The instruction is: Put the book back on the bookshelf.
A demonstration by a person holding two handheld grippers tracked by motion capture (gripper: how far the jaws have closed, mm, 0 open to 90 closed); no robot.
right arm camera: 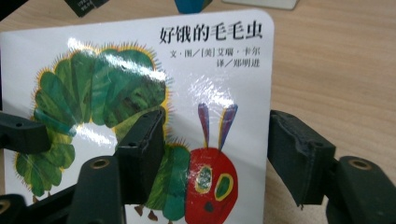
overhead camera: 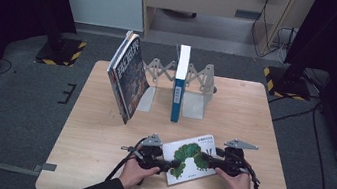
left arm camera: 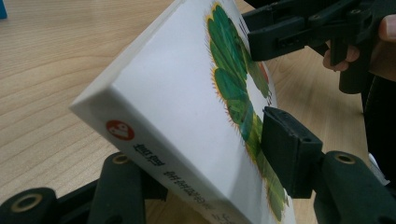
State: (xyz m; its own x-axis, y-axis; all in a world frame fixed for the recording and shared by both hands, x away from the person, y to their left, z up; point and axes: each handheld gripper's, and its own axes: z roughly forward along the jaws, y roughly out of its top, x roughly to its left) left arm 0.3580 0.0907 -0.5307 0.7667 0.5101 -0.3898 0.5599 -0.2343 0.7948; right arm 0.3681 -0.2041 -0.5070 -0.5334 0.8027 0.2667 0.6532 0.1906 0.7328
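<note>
A white picture book with a green caterpillar on its cover (overhead camera: 194,155) lies at the front middle of the wooden table (overhead camera: 95,134). My left gripper (overhead camera: 173,165) holds its left end. In the left gripper view one jaw sits under the book (left arm camera: 177,93) and the other presses on the cover, so the left gripper (left arm camera: 205,172) is shut on it, with the near end tilted up. My right gripper (overhead camera: 208,157) is at the book's right end. There one jaw lies on the cover (right arm camera: 140,60) and the other stands against the edge, the right gripper (right arm camera: 219,154) closed on the book.
At the back of the table stands a metal expanding book rack (overhead camera: 197,91). A dark book (overhead camera: 128,76) leans at its left end and a blue and white book (overhead camera: 179,83) stands upright in the middle. Bare tabletop lies left and right of my hands.
</note>
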